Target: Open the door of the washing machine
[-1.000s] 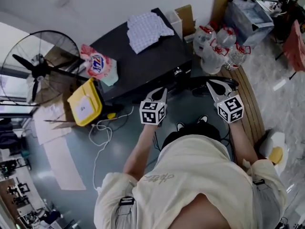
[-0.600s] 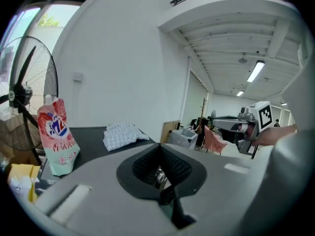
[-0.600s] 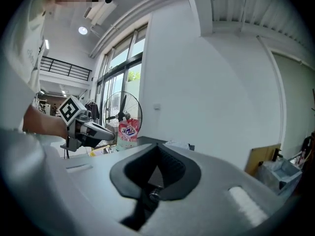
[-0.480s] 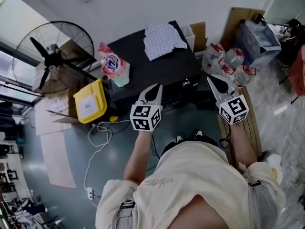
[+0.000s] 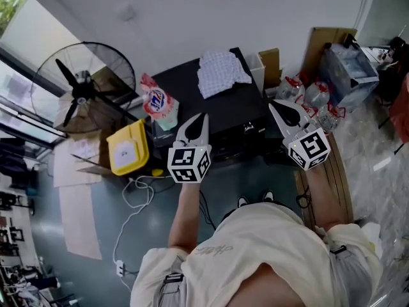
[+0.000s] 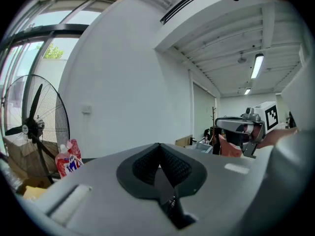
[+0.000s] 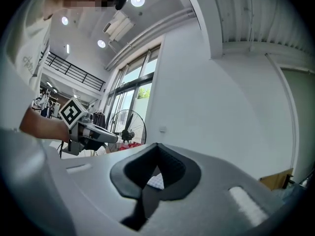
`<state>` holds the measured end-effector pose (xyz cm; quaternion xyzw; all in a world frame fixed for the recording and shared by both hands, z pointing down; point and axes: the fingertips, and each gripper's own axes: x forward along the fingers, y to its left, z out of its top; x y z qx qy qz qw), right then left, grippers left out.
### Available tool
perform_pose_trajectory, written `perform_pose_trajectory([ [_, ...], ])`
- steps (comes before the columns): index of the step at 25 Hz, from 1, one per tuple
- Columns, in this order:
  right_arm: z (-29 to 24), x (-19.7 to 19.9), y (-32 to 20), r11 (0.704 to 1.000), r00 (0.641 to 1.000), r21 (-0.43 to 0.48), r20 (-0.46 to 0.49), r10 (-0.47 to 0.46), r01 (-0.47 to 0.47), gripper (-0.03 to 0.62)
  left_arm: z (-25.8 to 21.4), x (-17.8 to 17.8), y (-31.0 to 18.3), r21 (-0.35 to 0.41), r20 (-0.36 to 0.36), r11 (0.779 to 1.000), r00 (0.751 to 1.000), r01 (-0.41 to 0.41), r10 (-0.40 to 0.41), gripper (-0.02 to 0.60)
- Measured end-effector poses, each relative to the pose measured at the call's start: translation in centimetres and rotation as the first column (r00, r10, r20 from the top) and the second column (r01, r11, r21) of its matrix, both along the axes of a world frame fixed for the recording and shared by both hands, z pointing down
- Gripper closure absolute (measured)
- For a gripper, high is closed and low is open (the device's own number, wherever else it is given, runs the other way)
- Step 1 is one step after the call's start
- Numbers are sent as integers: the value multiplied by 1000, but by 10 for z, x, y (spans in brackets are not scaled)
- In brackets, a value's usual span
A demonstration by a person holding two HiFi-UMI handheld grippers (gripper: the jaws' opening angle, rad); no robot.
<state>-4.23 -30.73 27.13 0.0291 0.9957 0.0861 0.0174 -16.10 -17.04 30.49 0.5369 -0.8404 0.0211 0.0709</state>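
The left gripper [image 5: 201, 119] and right gripper [image 5: 276, 107], both closed and empty, have been raised above the washing machine [image 5: 217, 107], so its door is judged untouched

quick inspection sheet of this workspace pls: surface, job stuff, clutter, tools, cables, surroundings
surface: grey glossy floor
job's things: black washing machine, door not made out
clutter: checked cloth on the machine; detergent bag and yellow tub beside it
tools: left tool shut, empty; right tool shut, empty
cables: white cable on the floor
surroundings: fan, water bottles, white wall
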Motion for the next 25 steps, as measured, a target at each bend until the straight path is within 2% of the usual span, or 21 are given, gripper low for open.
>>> perform_pose_trajectory([
  [4, -15, 4, -2, 1000, 999, 17, 40, 0, -1, 592, -20, 3, -6, 15, 69, 1000, 997, 19, -20, 565],
  [7, -24, 9, -8, 1000, 998, 13, 65, 13, -14, 592, -29, 5, -11, 41, 70, 999, 997, 19, -22, 565],
  [11, -29, 17, -11, 1000, 996, 7, 84, 24, -25, 592, -31, 5, -9, 35, 110, 998, 992, 55, -58, 565],
  [19, -8, 31, -15, 998, 998, -38, 35, 49, -47, 592, -28, 12, 1, 40, 120, 995, 988, 89, -93, 565],
  [25, 8, 35, -6, 997, 999, -72, 16, 41, -40, 592, -14, 23, 7, 26, 91, 996, 992, 87, -89, 565],
])
